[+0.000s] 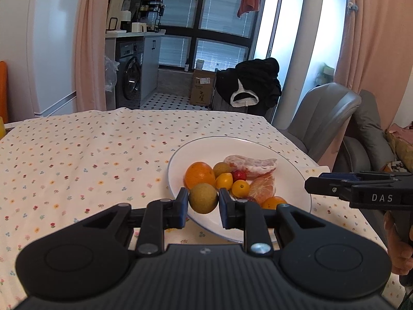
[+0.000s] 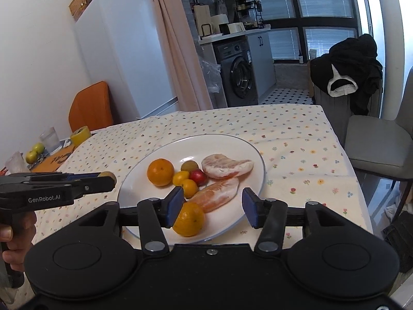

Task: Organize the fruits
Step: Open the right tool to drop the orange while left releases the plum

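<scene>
Left tongs (image 1: 203, 201) clamp a brownish fruit (image 1: 203, 198), seemingly above the plate (image 1: 296, 180); right tongs (image 2: 210, 208) gape level.

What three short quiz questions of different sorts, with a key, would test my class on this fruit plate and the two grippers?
1. True or false: the left gripper holds a brown-green round fruit.
2. Which gripper is open? A) left B) right
3. Fill in: the peeled citrus segments lie on a white ____.

Key:
1. True; its pads clamp the fruit at the near rim of the plate.
2. B; the right gripper stands open above an orange.
3. plate
</scene>
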Action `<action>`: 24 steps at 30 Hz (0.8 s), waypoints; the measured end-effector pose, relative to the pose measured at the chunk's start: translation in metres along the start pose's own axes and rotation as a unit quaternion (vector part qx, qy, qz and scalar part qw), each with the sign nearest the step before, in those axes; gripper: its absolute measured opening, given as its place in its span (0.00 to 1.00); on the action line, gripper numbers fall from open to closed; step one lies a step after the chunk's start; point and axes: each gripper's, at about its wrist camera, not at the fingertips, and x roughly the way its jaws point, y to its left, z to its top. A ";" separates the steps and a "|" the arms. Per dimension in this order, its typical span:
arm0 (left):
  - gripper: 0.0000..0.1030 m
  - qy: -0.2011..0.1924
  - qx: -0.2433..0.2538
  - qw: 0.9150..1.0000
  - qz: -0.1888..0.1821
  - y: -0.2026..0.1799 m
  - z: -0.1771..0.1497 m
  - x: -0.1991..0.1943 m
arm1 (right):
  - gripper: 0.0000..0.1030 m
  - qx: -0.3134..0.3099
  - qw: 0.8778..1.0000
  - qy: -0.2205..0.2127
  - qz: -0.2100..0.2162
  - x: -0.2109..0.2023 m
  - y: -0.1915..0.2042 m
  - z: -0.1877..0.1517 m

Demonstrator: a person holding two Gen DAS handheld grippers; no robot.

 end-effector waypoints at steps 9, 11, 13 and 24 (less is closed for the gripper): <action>0.32 -0.002 -0.001 1.000 0.010 -0.007 0.006 0.002 | 0.50 0.006 1.000 0.001 0.004 -0.002 -0.004 -0.004; 0.33 0.001 -0.011 1.000 0.012 -0.002 0.006 0.002 | 0.50 0.007 1.000 0.001 0.005 -0.002 -0.003 -0.004; 0.33 0.003 -0.016 1.000 0.016 0.001 0.005 0.000 | 0.51 0.005 1.000 0.001 0.007 -0.002 -0.002 -0.005; 0.57 0.006 -0.024 0.999 0.039 0.017 -0.005 -0.020 | 0.54 0.000 1.000 0.002 0.021 -0.001 0.013 -0.007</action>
